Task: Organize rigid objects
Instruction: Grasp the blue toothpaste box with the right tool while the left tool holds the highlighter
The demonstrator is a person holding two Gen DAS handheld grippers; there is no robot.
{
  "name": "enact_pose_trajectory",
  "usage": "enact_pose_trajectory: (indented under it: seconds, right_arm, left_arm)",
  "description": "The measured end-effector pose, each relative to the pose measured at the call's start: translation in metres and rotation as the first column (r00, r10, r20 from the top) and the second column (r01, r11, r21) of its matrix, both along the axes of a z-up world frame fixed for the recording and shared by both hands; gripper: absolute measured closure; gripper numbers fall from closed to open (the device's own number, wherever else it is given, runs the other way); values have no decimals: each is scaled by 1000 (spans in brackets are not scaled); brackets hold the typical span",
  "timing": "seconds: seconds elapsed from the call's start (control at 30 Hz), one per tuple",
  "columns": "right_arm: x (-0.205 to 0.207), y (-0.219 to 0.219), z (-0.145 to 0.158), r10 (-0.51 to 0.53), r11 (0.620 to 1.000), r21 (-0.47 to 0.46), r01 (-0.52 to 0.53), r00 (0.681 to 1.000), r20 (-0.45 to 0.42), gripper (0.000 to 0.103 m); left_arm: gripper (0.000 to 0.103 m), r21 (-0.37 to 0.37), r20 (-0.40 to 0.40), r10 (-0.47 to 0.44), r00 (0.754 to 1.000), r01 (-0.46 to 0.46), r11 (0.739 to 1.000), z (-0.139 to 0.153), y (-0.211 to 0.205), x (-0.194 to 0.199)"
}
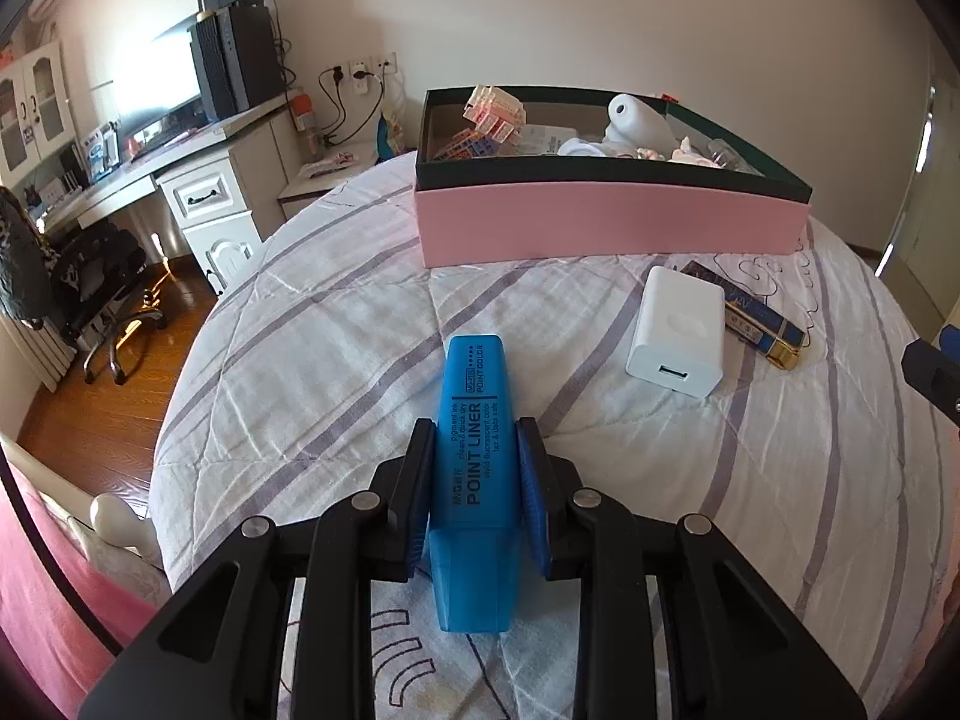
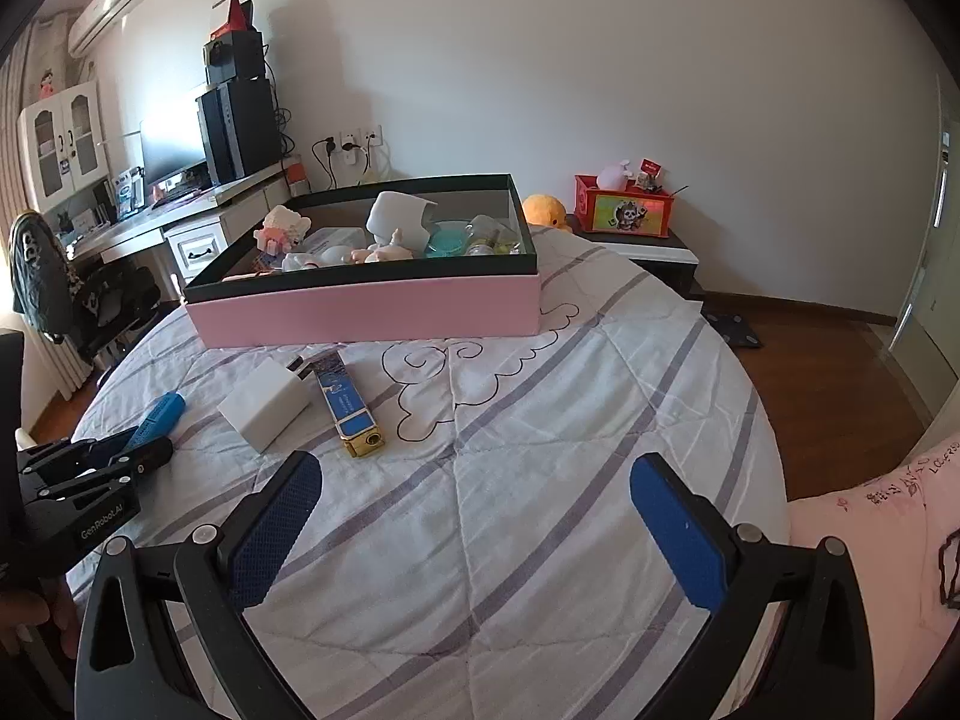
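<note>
A blue highlighter marked POINT LINER [image 1: 474, 450] lies lengthwise on the striped quilt, and my left gripper [image 1: 475, 438] is shut on its middle, both pads pressing its sides. In the right wrist view the same highlighter [image 2: 161, 411] and left gripper [image 2: 144, 450] show at the left edge. My right gripper [image 2: 474, 492] stands open over bare quilt with nothing between its fingers. A white USB charger [image 1: 678, 333] [image 2: 264, 405] and a blue-and-gold lighter [image 1: 759, 324] [image 2: 351, 411] lie on the quilt. Behind them stands a pink box [image 1: 606, 228] [image 2: 372, 309] holding several small items.
The bed's quilt [image 2: 540, 420] fills the foreground. A desk [image 1: 180, 156] with a monitor and an office chair [image 1: 96, 294] stand at the left. A nightstand [image 2: 636, 243] with a red box sits beyond the bed. Wooden floor [image 2: 840, 360] lies right. A hand [image 2: 36, 618] shows at lower left.
</note>
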State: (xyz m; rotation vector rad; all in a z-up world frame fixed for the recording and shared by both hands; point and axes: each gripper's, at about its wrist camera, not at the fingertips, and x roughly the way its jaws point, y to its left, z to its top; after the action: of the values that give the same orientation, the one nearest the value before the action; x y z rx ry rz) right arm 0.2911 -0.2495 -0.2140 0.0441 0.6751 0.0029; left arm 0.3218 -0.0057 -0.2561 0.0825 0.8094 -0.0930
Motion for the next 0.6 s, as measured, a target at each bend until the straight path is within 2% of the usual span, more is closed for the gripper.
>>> enact_pose_trajectory:
  seconds: [0.27, 0.33, 0.53, 0.57, 0.6]
  right_arm:
    - [21, 10, -3, 31, 998, -47, -33, 999, -36, 0]
    - [32, 15, -5, 43, 996, -70, -47, 998, -52, 0]
    - [80, 43, -24, 156, 977, -112, -179, 970, -187, 0]
    - [86, 48, -27, 178, 973, -109, -202, 964, -198, 4]
    - [92, 52, -31, 192, 969, -110, -219, 958, -213, 12]
  left_arm:
    - [77, -50, 46, -21, 999, 24, 998, 22, 8, 5]
    - [77, -37, 51, -28, 998, 30, 999, 25, 8, 8]
    - [77, -54, 64, -36, 997, 39, 998, 32, 11, 14]
    - [77, -56, 65, -36, 997, 40, 998, 33, 11, 15]
    - [77, -54, 63, -36, 997, 40, 998, 33, 11, 17]
